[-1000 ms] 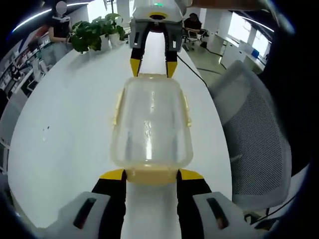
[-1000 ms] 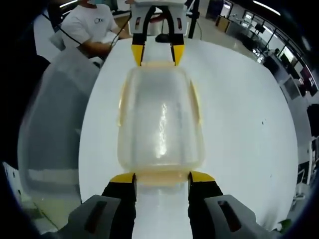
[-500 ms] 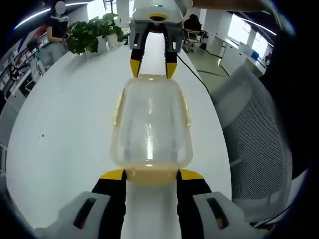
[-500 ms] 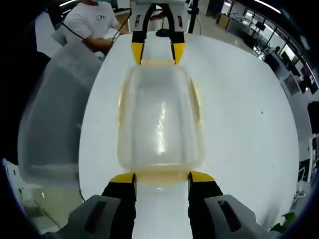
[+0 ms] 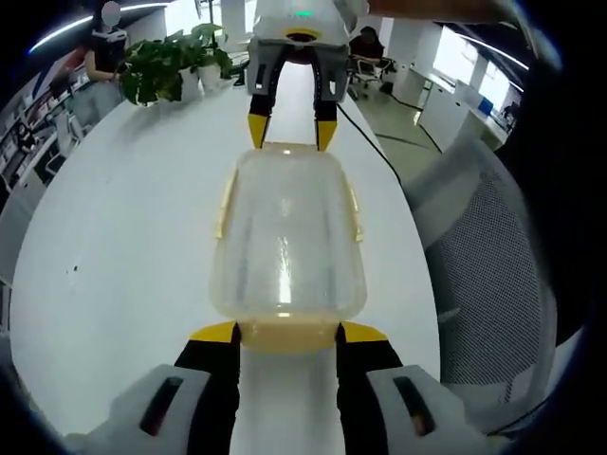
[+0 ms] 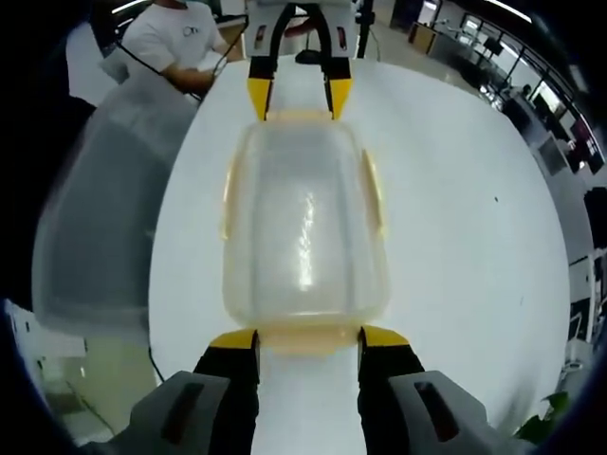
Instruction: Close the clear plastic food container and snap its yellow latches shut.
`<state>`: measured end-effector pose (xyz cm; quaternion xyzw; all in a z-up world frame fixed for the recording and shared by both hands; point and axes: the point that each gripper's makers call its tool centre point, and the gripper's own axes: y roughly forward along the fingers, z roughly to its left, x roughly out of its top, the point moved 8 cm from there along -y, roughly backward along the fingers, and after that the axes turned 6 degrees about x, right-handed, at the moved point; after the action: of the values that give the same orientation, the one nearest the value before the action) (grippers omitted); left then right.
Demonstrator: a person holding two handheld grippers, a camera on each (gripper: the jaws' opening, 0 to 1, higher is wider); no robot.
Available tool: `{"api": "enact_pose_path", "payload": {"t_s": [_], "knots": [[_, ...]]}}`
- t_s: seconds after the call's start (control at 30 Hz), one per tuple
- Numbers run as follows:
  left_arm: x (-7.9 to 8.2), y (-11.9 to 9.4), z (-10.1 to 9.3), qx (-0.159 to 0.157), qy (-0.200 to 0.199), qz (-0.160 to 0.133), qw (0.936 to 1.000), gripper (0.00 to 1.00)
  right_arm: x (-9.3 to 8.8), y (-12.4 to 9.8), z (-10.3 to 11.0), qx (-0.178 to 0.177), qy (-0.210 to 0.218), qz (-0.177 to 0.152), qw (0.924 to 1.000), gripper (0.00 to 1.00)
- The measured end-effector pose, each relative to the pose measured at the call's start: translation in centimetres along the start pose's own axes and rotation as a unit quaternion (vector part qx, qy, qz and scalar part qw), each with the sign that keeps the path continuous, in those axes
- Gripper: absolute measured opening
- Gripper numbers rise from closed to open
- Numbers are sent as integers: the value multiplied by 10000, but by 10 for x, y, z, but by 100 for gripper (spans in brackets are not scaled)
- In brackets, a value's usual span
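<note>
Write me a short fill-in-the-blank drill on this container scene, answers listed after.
1. The clear plastic food container rests on a round table whose top is coloured ____.
2. The latches along the container's long sides are coloured ____.
3. In the left gripper view, the left gripper and the right gripper stand at ____ ends of the container.
4. In the left gripper view, beyond the table's far edge stands a leafy green ____.

Answers: white; yellow; opposite; plant

End latches: whether snapped shut cannot be told; each claw's tips flank them.
Mesh chair (image 5: 484,246): cut off by the picture's edge.
Seated person (image 6: 180,43): upper part cut off.
</note>
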<state>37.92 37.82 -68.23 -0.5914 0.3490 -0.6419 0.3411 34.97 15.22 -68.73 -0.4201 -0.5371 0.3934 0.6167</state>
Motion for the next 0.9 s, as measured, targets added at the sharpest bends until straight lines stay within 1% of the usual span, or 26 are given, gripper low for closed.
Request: {"api": "enact_pose_path", "payload": {"t_s": [0.2,0.43,0.57,0.73,0.9], "knots": [[5,5,-3,-55,15,55,10000,39,-6,3,3,72,34,35,10000,39],[0,8,0,-35,-7,143,9999,39,-5,5,1,52,23,-21,10000,39],[-2,11,0,-44,-29,170,9998,39,-3,9,-1,63,25,36,10000,40],[-2,17,-3,-57,-67,178,9998,39,-8,14,0,89,45,136,9999,40],[-3,22,-4,-93,-31,244,9997,39,-10,16,2,88,94,60,9999,40]]}}
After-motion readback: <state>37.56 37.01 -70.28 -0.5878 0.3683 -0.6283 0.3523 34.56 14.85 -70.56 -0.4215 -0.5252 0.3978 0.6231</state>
